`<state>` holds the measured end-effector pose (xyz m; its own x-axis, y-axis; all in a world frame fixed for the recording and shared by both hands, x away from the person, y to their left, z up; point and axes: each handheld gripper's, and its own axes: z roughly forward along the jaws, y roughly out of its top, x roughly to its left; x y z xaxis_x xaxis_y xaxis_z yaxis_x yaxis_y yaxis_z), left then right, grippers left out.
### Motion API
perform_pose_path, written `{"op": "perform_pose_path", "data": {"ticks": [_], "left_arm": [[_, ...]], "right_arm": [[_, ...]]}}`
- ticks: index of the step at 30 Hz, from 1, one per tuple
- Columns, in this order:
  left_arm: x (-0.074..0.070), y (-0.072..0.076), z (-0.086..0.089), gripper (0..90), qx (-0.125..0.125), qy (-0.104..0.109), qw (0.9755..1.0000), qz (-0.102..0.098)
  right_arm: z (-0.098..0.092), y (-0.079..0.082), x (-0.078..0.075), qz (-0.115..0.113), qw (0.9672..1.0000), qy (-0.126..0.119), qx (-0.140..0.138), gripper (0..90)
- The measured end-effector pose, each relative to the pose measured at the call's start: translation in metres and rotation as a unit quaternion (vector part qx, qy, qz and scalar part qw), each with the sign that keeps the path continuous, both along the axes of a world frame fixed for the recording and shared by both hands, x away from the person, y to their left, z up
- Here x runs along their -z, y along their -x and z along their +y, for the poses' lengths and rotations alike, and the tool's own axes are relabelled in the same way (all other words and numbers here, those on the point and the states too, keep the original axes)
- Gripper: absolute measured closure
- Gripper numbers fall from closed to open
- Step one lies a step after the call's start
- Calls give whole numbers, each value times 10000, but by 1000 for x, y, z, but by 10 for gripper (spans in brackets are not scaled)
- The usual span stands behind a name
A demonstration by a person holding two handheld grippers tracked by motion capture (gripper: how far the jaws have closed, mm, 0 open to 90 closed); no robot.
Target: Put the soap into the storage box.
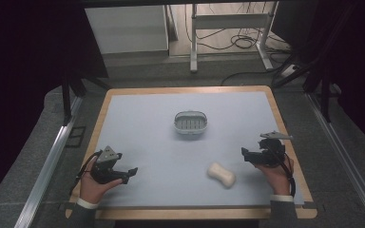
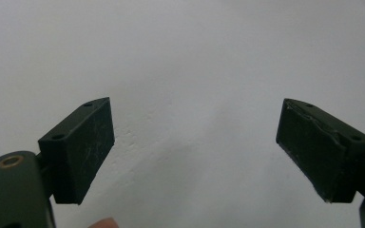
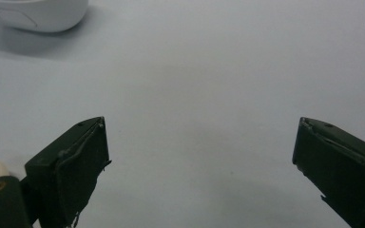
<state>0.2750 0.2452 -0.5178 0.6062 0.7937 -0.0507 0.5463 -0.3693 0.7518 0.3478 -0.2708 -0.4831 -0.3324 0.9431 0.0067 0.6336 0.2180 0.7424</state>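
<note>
While untouched, soap bar: lies on the mat, apart from the soap dish.
Your grippers: left gripper and right gripper, jaws apart, empty.
Progress: nothing begun, by my judgement.

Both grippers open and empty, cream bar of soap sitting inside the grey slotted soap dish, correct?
One error: the cream bar of soap is not inside the grey slotted soap dish. The high view shows it lying on the pale blue mat, nearer the person, apart from the dish. The rest holds: left gripper and right gripper are open and empty.
</note>
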Motion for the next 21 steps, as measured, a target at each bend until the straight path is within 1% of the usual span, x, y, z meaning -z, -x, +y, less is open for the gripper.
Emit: {"op": "perform_pose_path", "data": {"ticks": [1, 3, 4, 6, 7, 8, 13, 16, 18, 21], "left_arm": [[0, 0, 0, 129, -7, 6, 10000, 7], [0, 0, -1, 129, -7, 8, 10000, 7], [1, 0, -2, 129, 6, -17, 10000, 14], [1, 0, -2, 131, 12, -2, 10000, -3], [0, 1, -2, 131, 23, 19, 10000, -24], [-1, 1, -2, 131, 33, 24, 10000, -32], [-1, 1, -1, 131, 31, 38, 10000, -32], [-1, 1, 0, 131, 34, 52, 10000, -35], [-2, 1, 1, 131, 46, 45, 10000, -39], [-3, 2, 2, 131, 31, 89, 9999, -50]], "right_arm": [[-1, 1, -1, -30, 10000, -10, -8, 44], [-2, 2, -1, -27, 10000, 2, -22, 44], [-3, 2, 0, -13, 10000, 60, -15, 45], [-4, 2, 1, -13, 10000, 62, -5, 45], [-5, 1, 1, -14, 10000, 22, 10, 45], [-6, 1, 1, 54, 10000, -83, 5, 46], [-5, 3, -3, 14, 9999, -100, 15, 56], [-4, 3, -3, 1, 10000, -51, -6, 61], [-4, 4, -3, 6, 10000, 45, -54, 60], [-3, 4, -4, 2, 9999, 83, -106, 66]]}}
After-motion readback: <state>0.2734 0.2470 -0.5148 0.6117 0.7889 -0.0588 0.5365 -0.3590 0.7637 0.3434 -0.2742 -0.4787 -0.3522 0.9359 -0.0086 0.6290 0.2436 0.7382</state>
